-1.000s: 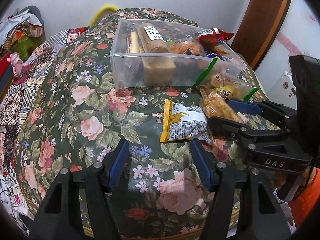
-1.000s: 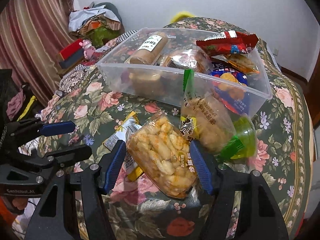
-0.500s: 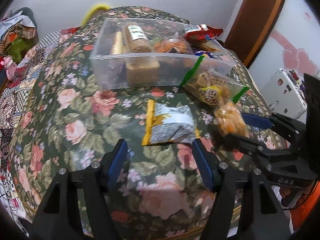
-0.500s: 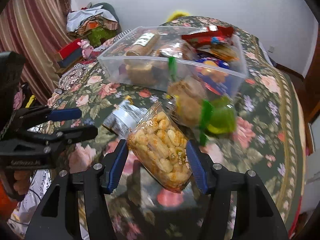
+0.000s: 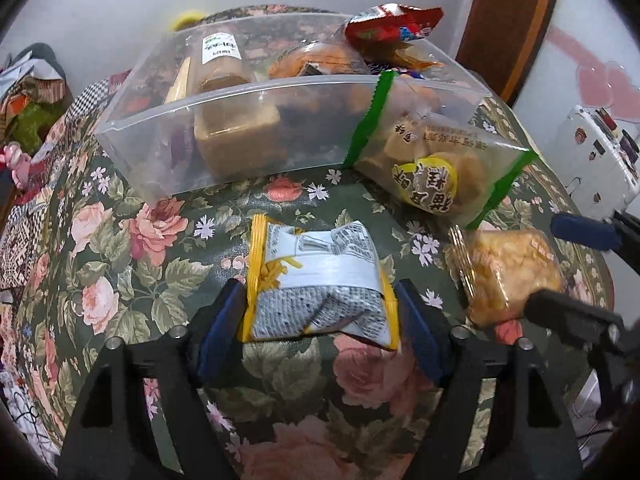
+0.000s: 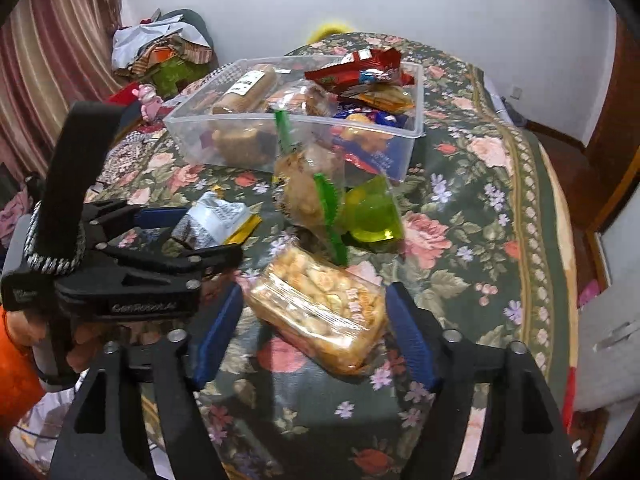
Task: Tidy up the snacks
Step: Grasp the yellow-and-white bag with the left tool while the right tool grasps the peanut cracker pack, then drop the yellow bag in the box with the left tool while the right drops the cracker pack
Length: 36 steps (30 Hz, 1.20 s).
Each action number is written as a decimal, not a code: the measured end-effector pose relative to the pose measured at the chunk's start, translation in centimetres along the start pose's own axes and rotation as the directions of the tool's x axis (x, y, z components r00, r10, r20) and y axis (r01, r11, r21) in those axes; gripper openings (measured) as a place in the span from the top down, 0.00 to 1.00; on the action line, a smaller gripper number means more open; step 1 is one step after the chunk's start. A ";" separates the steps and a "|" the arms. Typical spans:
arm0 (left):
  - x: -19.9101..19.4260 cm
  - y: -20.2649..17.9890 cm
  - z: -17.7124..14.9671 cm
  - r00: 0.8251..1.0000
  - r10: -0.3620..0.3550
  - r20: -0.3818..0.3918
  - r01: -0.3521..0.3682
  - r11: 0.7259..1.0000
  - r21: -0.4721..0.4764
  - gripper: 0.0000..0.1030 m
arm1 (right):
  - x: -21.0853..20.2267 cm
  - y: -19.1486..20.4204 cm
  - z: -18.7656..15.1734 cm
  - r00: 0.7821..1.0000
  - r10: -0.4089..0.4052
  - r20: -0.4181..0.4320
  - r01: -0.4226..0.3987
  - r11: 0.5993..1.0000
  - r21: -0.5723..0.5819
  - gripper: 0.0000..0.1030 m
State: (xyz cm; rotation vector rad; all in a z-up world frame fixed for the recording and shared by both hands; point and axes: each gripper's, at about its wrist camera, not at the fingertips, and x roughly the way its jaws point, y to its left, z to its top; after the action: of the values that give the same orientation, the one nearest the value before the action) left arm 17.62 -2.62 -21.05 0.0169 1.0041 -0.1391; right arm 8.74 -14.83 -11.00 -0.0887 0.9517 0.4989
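A clear plastic bin (image 5: 240,128) (image 6: 224,140) holds several snacks, with a red packet (image 5: 394,26) on top. A yellow-edged grey and white snack packet (image 5: 320,284) (image 6: 214,226) lies on the floral tablecloth between the open fingers of my left gripper (image 5: 318,320). A clear bag of small biscuits (image 6: 320,308) (image 5: 512,276) lies between the open fingers of my right gripper (image 6: 312,336). Neither gripper squeezes its packet. A green-edged pastry bag (image 5: 436,168) (image 6: 308,188) leans on the bin's front.
The floral tablecloth (image 6: 480,220) covers a round table. A green jelly cup (image 6: 372,216) sits beside the pastry bag. A pile of clothes (image 6: 160,48) and a curtain are at the back left. A white appliance (image 5: 596,168) stands right of the table.
My left gripper moved forward until its fingers flank the yellow-edged packet. My right gripper pulled back and lower around the biscuit bag, which now rests on the cloth.
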 end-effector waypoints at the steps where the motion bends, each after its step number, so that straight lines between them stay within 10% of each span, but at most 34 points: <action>1: -0.1 0.0 -0.2 1.000 0.000 0.006 0.000 1.000 0.000 0.33 | 0.2 -0.2 0.1 1.000 0.004 -0.004 -0.004 1.000 0.001 0.28; 16: -4.0 1.9 -3.6 0.999 -0.023 0.037 0.024 0.999 -0.027 0.49 | 3.8 -1.0 -0.3 0.994 0.059 -0.087 -0.055 0.997 0.048 0.16; 36: -9.9 2.0 2.1 0.973 -0.030 0.230 0.036 0.999 -0.025 0.50 | -3.7 -1.7 2.7 0.993 0.018 0.121 -0.025 0.998 0.057 0.24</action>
State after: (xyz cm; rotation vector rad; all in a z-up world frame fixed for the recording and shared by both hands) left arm 14.38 0.29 -11.73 -0.0422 0.7751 -0.1530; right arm 9.76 -16.87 -6.71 0.0045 0.8493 0.4904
